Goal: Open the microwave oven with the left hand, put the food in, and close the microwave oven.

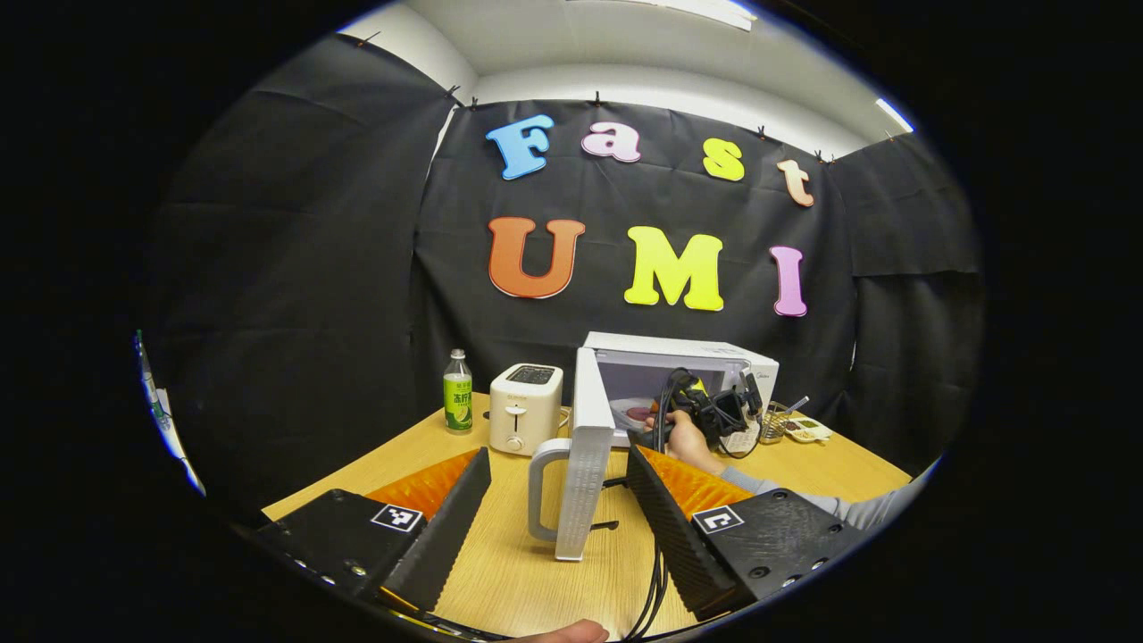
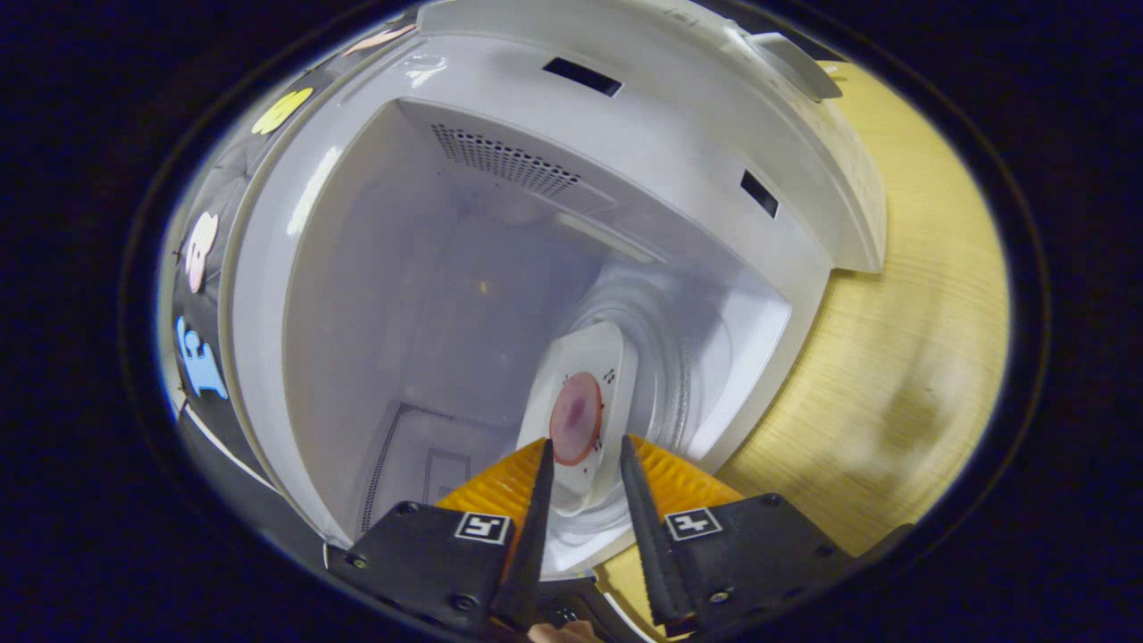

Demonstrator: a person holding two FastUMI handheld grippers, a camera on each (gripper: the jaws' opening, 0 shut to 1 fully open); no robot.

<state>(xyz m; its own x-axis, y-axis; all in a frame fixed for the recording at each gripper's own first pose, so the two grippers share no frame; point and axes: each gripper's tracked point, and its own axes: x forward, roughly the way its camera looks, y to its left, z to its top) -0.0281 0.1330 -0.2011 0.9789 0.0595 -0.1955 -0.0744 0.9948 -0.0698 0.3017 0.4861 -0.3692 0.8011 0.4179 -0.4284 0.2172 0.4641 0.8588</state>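
Two grippers in play: the right gripper (image 2: 580,473) reaches into the open microwave (image 2: 500,179), rolled sideways, its fingers close around the near edge of the white plate (image 2: 589,375) with the round slice of food (image 2: 575,418); we cannot tell whether they still pinch it or have just let go. In the left gripper view we see the left gripper (image 1: 558,482) spread wide and holding nothing, with the swung-out door (image 1: 585,446) edge-on straight ahead between its fingers, handle (image 1: 541,487) toward its left. We judge the left is nearer the door, so closing falls to it once the right backs out.
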